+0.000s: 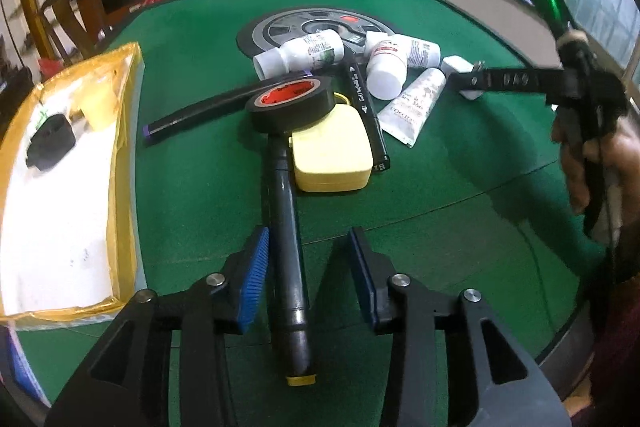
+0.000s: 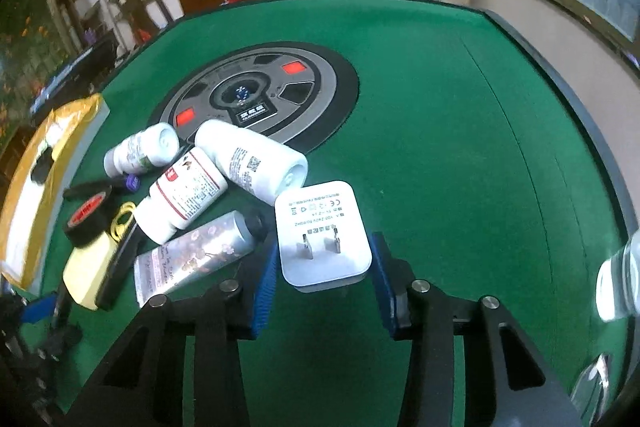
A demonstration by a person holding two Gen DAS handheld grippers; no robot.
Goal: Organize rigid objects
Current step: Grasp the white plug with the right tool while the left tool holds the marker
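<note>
- While reaching from both sides of the green table (image 1: 460, 195), note the right gripper (image 2: 324, 281): jaws apart, straddling the white charger (image 2: 322, 241), not yet clamped.
- Charger lying flat between the blue pads, prongs up, long axis running away along the fingers.
- Left gripper (image 1: 310, 281): jaws apart around the black marker (image 1: 286, 247); contact with the left pad unclear.
- Marker long axis pointing away toward the pile, yellow cap nearest.
- Yellow-rimmed box (image 1: 126, 131) to the left, likely destination.
</note>
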